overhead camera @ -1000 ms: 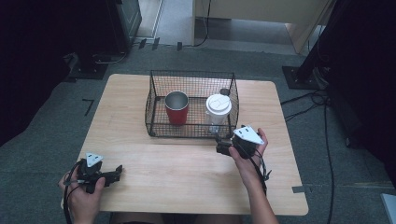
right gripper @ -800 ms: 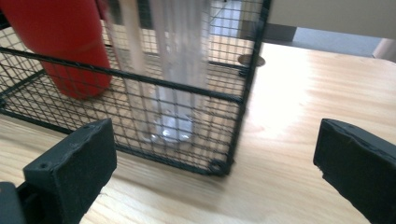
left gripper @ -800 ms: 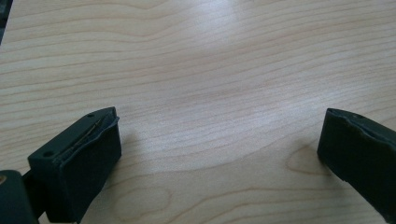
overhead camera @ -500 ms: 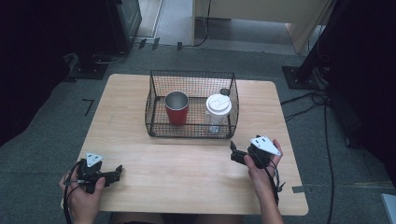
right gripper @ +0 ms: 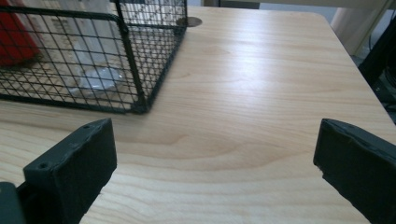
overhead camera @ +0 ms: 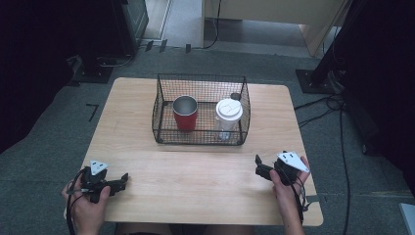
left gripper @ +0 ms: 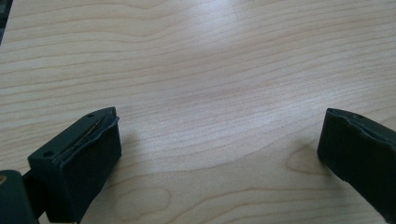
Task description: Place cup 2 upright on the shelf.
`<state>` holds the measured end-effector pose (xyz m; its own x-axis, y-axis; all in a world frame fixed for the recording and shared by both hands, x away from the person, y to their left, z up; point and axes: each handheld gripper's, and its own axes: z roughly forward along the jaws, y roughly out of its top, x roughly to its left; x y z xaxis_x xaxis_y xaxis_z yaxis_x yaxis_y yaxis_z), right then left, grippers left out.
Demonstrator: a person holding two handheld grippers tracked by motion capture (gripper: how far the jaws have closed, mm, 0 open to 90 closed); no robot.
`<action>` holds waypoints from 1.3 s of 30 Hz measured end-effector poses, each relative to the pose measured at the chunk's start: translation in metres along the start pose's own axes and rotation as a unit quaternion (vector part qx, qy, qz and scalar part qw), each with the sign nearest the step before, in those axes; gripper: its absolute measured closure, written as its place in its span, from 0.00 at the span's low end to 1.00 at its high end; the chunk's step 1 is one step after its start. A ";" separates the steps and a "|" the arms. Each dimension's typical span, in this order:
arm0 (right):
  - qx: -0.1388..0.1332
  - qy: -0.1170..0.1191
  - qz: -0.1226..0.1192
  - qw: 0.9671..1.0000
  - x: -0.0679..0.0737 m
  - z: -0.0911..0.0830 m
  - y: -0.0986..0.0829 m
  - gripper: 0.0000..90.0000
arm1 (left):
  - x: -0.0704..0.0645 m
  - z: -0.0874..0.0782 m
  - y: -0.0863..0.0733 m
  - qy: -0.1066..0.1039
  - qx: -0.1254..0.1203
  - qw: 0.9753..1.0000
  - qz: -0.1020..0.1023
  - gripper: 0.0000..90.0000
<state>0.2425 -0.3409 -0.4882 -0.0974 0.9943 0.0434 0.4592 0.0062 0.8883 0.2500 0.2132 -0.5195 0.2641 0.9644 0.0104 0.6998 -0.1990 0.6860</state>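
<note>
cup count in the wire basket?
2. The red cup stands at the left of the wire basket; the white-lidded clear cup stands at its right. Nothing else shows through the mesh.

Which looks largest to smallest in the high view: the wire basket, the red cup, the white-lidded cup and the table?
1. Wooden table
2. Wire basket
3. Red cup and white-lidded cup: they look about alike, standing side by side inside the basket, so I will not rank them.

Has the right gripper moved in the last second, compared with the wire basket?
Yes. The right gripper has pulled back from the wire basket toward the person's edge of the table, and a little to the person's right. Its jaws stand open.
</note>
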 end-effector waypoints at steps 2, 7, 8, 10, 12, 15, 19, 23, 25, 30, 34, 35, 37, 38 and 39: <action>0.002 -0.004 0.002 1.000 -0.004 -0.002 -0.003 0.00 | 0.000 0.000 0.000 0.000 0.000 1.000 0.000 0.00; 0.010 -0.014 0.004 1.000 -0.014 -0.008 -0.011 0.00 | 0.000 0.000 0.000 0.000 0.000 1.000 0.000 0.00; 0.011 -0.017 0.004 1.000 -0.016 -0.009 -0.013 0.00 | 0.000 0.000 0.000 0.000 0.000 1.000 0.000 0.00; 0.015 -0.021 0.007 1.000 -0.020 -0.012 -0.017 0.00 | 0.000 0.000 0.000 0.000 0.000 1.000 0.000 0.00; 0.016 -0.026 0.010 0.999 -0.024 -0.015 -0.020 0.00 | 0.000 0.000 0.000 0.000 0.000 1.000 0.000 0.00; 0.020 -0.032 0.013 0.999 -0.031 -0.018 -0.025 0.00 | 0.000 0.000 0.000 0.000 0.000 1.000 0.000 0.00; 0.027 -0.042 0.015 0.999 -0.039 -0.022 -0.031 0.00 | 0.000 0.000 0.000 0.000 0.000 1.000 0.000 0.00; 0.034 -0.050 0.017 0.998 -0.047 -0.027 -0.036 0.00 | 0.000 0.000 0.000 0.000 0.000 1.000 0.000 0.00; 0.037 -0.055 0.018 0.998 -0.051 -0.029 -0.038 0.00 | 0.000 0.000 0.000 0.000 0.000 1.000 0.000 0.00; 0.044 -0.064 0.021 0.997 -0.061 -0.035 -0.043 0.00 | 0.000 0.000 0.000 0.000 0.000 1.000 0.000 0.00; 0.052 -0.070 0.026 0.996 -0.067 -0.039 -0.048 0.00 | 0.000 0.000 0.000 0.000 0.000 1.000 0.000 0.00; 0.052 -0.070 0.025 0.996 -0.068 -0.040 -0.049 0.00 | 0.000 0.000 0.000 0.000 0.000 1.000 0.000 0.00; 0.055 -0.071 0.027 0.996 -0.070 -0.041 -0.050 0.00 | 0.000 0.000 0.000 0.000 0.000 1.000 0.000 0.00; 0.057 -0.073 0.028 0.995 -0.071 -0.042 -0.051 0.00 | 0.000 0.000 0.000 0.000 0.000 1.000 0.000 0.00; 0.058 -0.073 0.027 0.995 -0.073 -0.043 -0.052 0.00 | 0.000 0.000 0.000 0.000 0.000 1.000 0.000 0.00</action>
<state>0.1883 -0.4180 -0.5179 0.0554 0.9984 0.0146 0.5593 -0.0431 0.8279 0.2500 0.2132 -0.5195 0.2639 0.9645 0.0103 0.6998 -0.1988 0.6861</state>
